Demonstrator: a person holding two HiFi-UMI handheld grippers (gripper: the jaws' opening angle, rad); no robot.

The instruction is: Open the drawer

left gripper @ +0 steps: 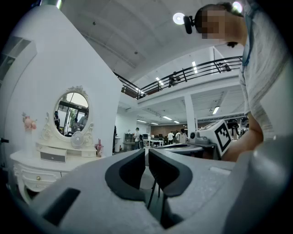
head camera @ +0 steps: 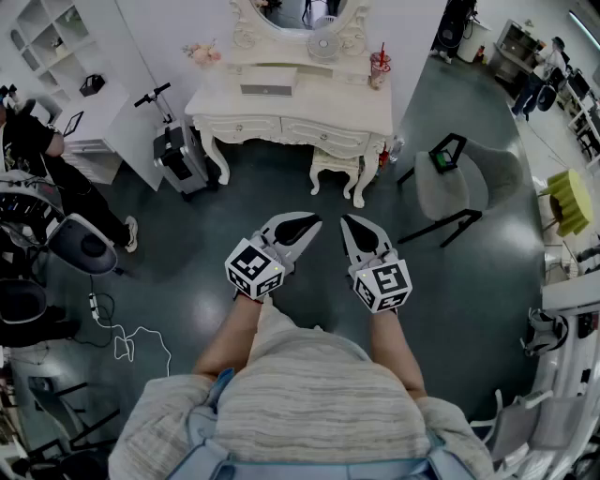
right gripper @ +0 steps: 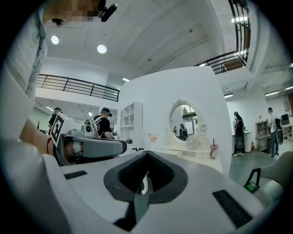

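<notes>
1. The oval mirror (head camera: 300,11) above the dressing table (head camera: 291,105) is cut off by the head view's top edge.
2. The knobs on the drawer fronts (head camera: 246,125) are too small to make out there.
3. A stool (head camera: 335,164) is partly hidden under the worktop.
4. In the left gripper view, the left gripper (left gripper: 144,153) hides the dressing table's lower right part with its own body.
5. In the right gripper view, the right gripper (right gripper: 145,156) covers everything below the worktop, drawers included.
6. A bystander (head camera: 37,155) is cropped by the head view's left edge.
</notes>
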